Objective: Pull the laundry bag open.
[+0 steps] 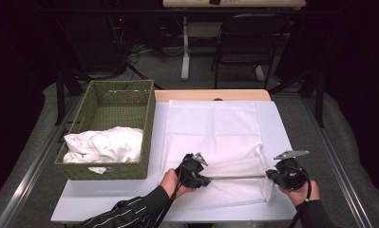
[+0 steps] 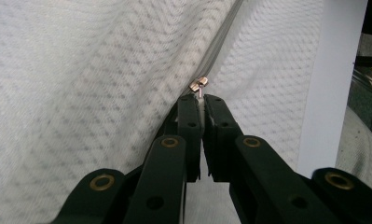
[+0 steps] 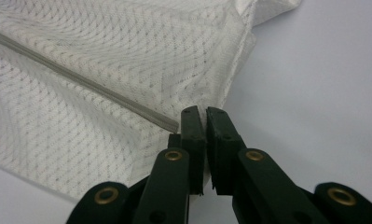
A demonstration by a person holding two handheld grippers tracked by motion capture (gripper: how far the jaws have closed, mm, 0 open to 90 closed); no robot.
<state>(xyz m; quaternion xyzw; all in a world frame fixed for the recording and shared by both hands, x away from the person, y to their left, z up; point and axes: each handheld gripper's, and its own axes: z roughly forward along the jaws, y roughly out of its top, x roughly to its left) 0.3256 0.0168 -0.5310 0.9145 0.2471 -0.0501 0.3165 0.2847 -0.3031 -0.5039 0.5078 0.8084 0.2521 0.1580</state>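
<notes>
A white mesh laundry bag (image 1: 215, 133) lies flat on the white table (image 1: 281, 137), with its zipper (image 1: 234, 177) running across the near end. My left gripper (image 1: 203, 180) is at the zipper's left part. In the left gripper view the jaws (image 2: 202, 100) are shut on the small metal zipper pull (image 2: 198, 84), with mesh (image 2: 81, 70) all around. My right gripper (image 1: 271, 175) is at the bag's near right corner. In the right gripper view the jaws (image 3: 204, 112) are shut on the bag's edge (image 3: 127, 46), right where the zipper (image 3: 81, 79) ends.
A green woven basket (image 1: 123, 90) stands at the table's left, holding crumpled white cloth (image 1: 104, 145). A strip of bare wood (image 1: 211, 95) shows at the table's far edge. Beyond it are a dark chair (image 1: 246, 42) and a table leg (image 1: 185, 47).
</notes>
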